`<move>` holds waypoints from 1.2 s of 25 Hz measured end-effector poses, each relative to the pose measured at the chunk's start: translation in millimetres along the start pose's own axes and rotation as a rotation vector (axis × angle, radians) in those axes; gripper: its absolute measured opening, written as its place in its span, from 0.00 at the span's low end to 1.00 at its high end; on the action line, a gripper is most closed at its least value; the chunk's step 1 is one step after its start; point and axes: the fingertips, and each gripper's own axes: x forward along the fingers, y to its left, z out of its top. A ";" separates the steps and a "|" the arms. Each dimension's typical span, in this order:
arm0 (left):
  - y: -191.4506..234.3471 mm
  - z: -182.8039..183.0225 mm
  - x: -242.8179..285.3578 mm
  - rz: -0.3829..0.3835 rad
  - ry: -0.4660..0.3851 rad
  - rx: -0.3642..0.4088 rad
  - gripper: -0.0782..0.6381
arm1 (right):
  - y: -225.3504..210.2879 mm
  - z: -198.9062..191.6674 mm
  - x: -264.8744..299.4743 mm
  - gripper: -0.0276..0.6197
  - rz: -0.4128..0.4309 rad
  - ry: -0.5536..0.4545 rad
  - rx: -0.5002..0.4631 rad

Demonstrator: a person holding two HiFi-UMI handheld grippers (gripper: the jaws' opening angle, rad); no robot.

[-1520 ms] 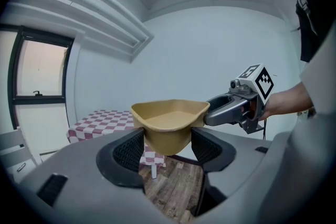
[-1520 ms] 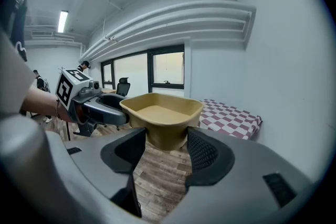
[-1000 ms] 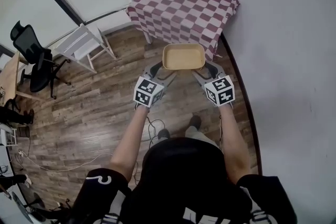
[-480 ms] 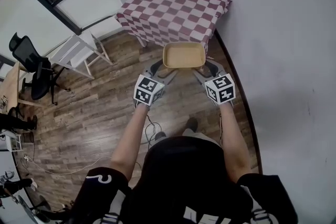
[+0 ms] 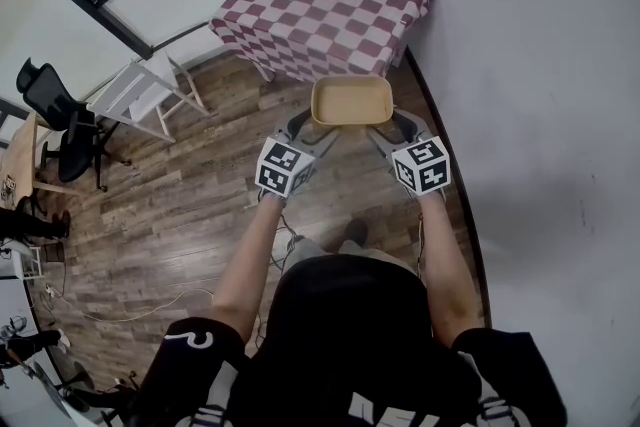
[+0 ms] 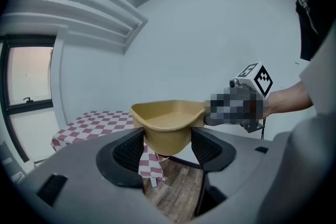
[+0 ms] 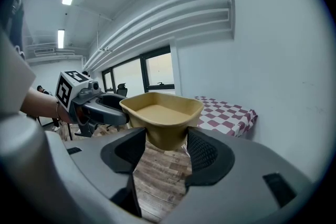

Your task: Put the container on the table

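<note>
Container: a tan, shallow, empty container (image 5: 351, 102) is held in the air at the middle of the head view. It sits just below the desk's near edge in the frame, over the wooden floor (image 5: 190, 215), and is not on the desk.
Left gripper: the left gripper (image 5: 303, 129) pinches the container's left end. In its own view the rounded end of the container (image 6: 168, 126) is squeezed between the two dark pads.
Right gripper: the right gripper (image 5: 397, 128) clamps the opposite end the same way, its jaws pressed on the container (image 7: 164, 115).
Desk: the desk (image 5: 320, 10) is at upper centre, under a red-and-white checked cloth, against the grey wall (image 5: 540, 65).
Around: a white chair (image 5: 150, 90) stands at upper left, and a black office chair (image 5: 58, 113) stands by the left edge.
</note>
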 end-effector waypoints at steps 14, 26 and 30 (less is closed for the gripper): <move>-2.3 14.7 21.2 -0.025 -0.018 0.013 0.51 | -23.1 6.8 -5.0 0.45 -0.013 -0.015 0.008; 52.9 22.7 45.3 -0.054 -0.038 0.001 0.51 | -44.1 30.7 44.6 0.45 -0.031 -0.014 0.011; 91.7 27.8 50.7 -0.061 -0.029 0.015 0.52 | -48.0 45.4 79.8 0.44 -0.043 -0.007 0.011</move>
